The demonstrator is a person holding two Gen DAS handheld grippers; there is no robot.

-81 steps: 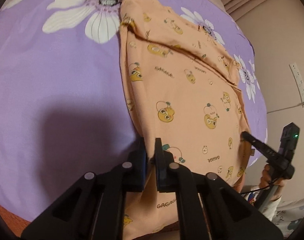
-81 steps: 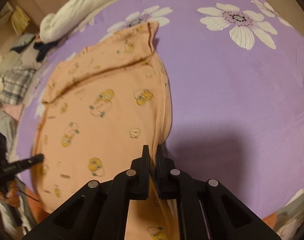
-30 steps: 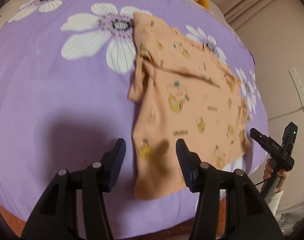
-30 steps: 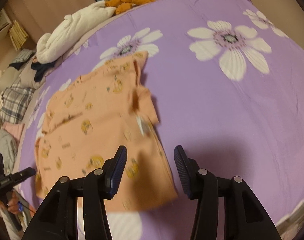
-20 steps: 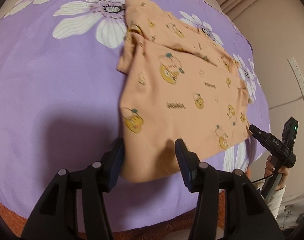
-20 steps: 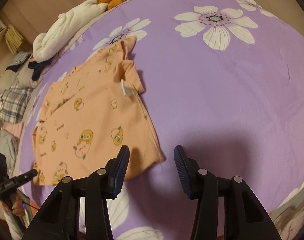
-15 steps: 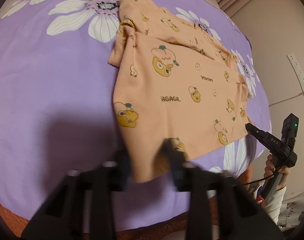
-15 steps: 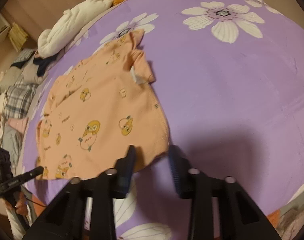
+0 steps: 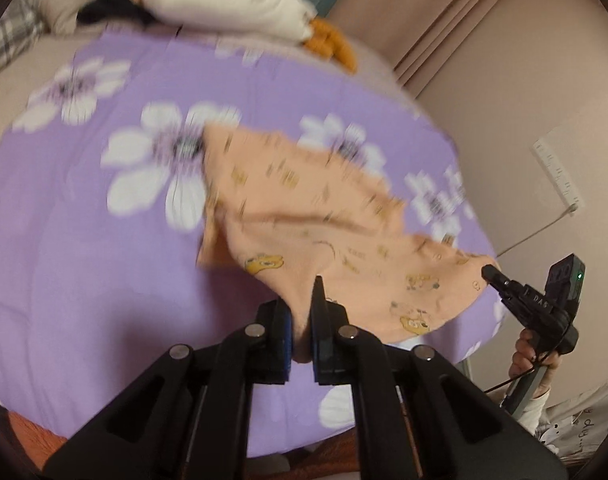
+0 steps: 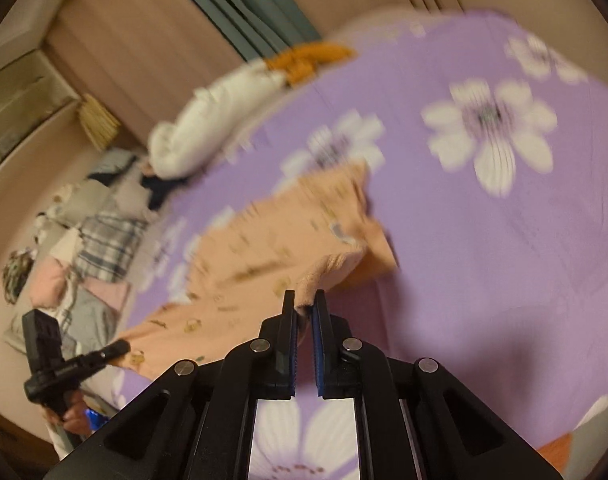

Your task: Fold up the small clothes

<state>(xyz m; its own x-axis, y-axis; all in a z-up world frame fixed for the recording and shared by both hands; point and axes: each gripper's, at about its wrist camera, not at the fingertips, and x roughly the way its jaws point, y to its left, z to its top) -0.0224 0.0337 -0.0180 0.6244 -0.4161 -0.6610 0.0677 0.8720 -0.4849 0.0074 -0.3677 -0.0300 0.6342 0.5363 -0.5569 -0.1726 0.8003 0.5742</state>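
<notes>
bedspread (image 9: 84,264): purple with big white flowers, spread under and ahead of both tools
white plush (image 9: 224,0): far end, orange feet
clothes pile (image 10: 100,248): far left of right tool
curtain (image 10: 240,8): teal, way back

Garment (image 9: 312,216) lay mid-bed on the bedspread (image 9: 84,264), near corners raised off it; plush toy (image 9: 232,0) sat behind, clothes pile (image 10: 92,256) off its left.

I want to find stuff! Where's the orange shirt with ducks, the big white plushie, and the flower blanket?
orange shirt (image 9: 304,208): left wrist view, middle of the cloth.
white plushie (image 9: 224,4): left wrist view, its body.
flower blanket (image 10: 504,240): right wrist view, bare purple part.
</notes>
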